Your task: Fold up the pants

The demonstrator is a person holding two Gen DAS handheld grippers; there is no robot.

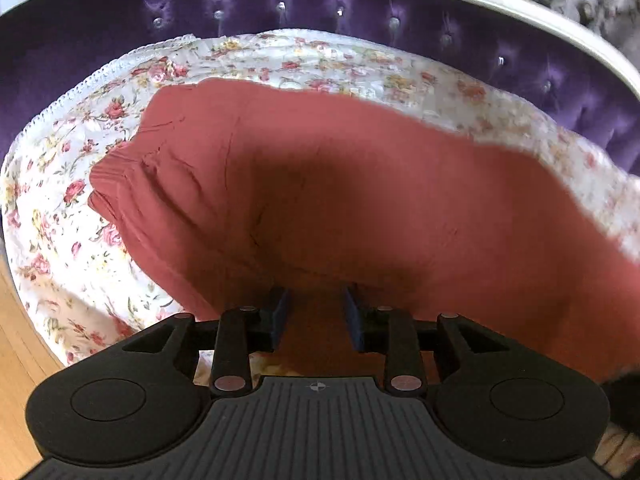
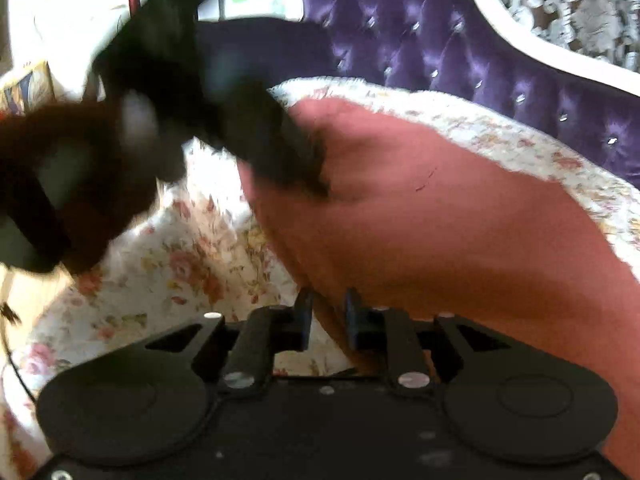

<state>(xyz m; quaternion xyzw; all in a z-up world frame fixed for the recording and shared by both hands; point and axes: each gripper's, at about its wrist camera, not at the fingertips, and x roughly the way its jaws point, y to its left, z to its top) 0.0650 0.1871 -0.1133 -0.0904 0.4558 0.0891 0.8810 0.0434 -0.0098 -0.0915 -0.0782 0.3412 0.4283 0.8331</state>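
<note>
Left wrist view: the pink-red pants (image 1: 360, 200) lie spread on the floral quilt (image 1: 60, 240), which covers the seat of a purple tufted sofa (image 1: 280, 4). Their ribbed waistband (image 1: 112, 178) sits at the quilt's left side, the legs running off to the right. The left gripper (image 1: 316, 312) hangs over the pants' near edge with its jaws parted; cloth shows in the gap, but the blue pads (image 1: 283, 312) do not press on it, so it is released.

Right wrist view: the same pants (image 2: 440, 208) stretch across the quilt (image 2: 192, 264) toward the sofa back. The right gripper (image 2: 329, 316) stands with a narrow gap at the near hem, a fold of cloth between the pads without being pinched. The left gripper, blurred, hovers by the waistband end.

The fabric looks like a soft, light knit: it should drape, wrinkle and sag. The ribbed waistband and the hems are likely the firmest holds, a layered edge rather than a single ply.
</note>
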